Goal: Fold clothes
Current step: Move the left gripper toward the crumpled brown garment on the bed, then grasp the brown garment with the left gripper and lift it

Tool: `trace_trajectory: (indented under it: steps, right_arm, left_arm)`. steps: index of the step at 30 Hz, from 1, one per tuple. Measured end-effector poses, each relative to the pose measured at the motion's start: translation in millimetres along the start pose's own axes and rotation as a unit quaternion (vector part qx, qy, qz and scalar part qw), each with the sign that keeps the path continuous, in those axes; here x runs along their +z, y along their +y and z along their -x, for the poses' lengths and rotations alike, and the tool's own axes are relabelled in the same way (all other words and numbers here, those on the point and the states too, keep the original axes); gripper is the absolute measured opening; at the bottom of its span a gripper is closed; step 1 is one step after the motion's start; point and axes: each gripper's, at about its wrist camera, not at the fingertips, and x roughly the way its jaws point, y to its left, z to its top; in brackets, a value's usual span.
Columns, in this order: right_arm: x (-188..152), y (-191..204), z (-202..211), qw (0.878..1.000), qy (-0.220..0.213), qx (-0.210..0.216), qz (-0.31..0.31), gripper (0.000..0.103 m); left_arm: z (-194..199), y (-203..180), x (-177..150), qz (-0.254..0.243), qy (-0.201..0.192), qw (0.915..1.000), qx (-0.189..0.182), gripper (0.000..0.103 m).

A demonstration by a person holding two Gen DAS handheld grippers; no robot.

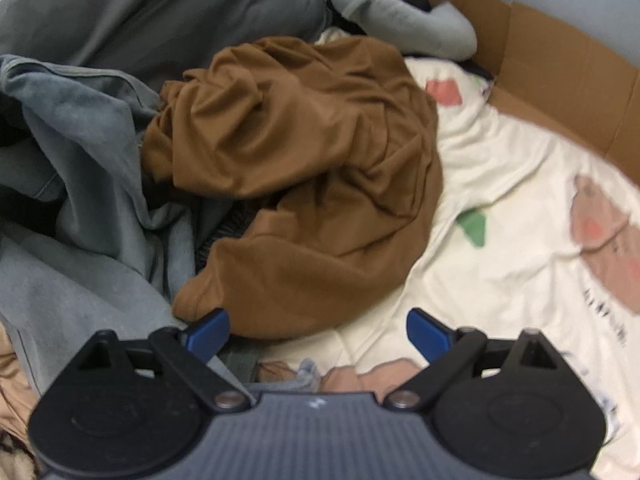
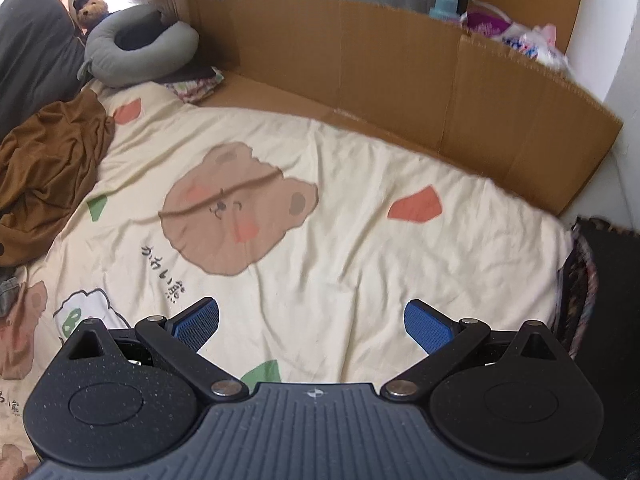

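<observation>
Both tongs — left tongs (image 1: 318, 330) and right tongs (image 2: 312, 322) — gape apart, holding nothing. The brown garment (image 1: 296, 184) lies crumpled on the bed (image 2: 360, 240) — folding looks unstarted.

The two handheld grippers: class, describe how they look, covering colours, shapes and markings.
The left gripper and right gripper match: blue ribbed finger pads on black linkage arms with silver pivot pins, round black side discs, and a ridged dark grey body bearing a small white mark.

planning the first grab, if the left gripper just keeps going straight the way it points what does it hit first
Most likely the crumpled brown garment: its near edge lies just beyond the open left gripper, slightly left of centre. Depth is unclear, so the cream bear-print blanket underneath could come first.
</observation>
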Motion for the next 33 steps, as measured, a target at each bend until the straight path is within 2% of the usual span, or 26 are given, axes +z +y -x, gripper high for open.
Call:
trace_trajectory:
  steps: [6, 13, 16, 21, 27, 33]
  right_arm:
    - [-30, -1, -32, 0.999, 0.035, 0.023, -0.030, 0.102]
    - [-48, 8, -45, 0.998, 0.058, 0.030, -0.013, 0.102]
    - [-50, 8, -46, 0.998, 0.061, 0.033, -0.011, 0.102]
    - [-55, 7, -48, 0.997, 0.068, 0.033, -0.004, 0.102]
    - [-55, 6, -52, 0.996, 0.075, 0.042, -0.012, 0.102]
    - [-52, 7, -46, 0.997, 0.063, 0.049, -0.008, 0.101]
  left_arm:
    - [-18, -1, -6, -0.008, 0.009, 0.9998, 0.018, 0.090]
    - [-36, 0, -1, -0.023, -0.032, 0.9976, 0.057, 0.089]
    - [-37, 9, 8, 0.005, -0.050, 0.9975, 0.051, 0.084]
    - [-20, 17, 32, 0.017, -0.101, 0.9932, 0.054, 0.085]
    - [-24, 40, 61, 0.061, -0.115, 0.9887, 0.075, 0.093]
    - [-46, 52, 68, 0.078, -0.108, 0.9869, 0.090, 0.091]
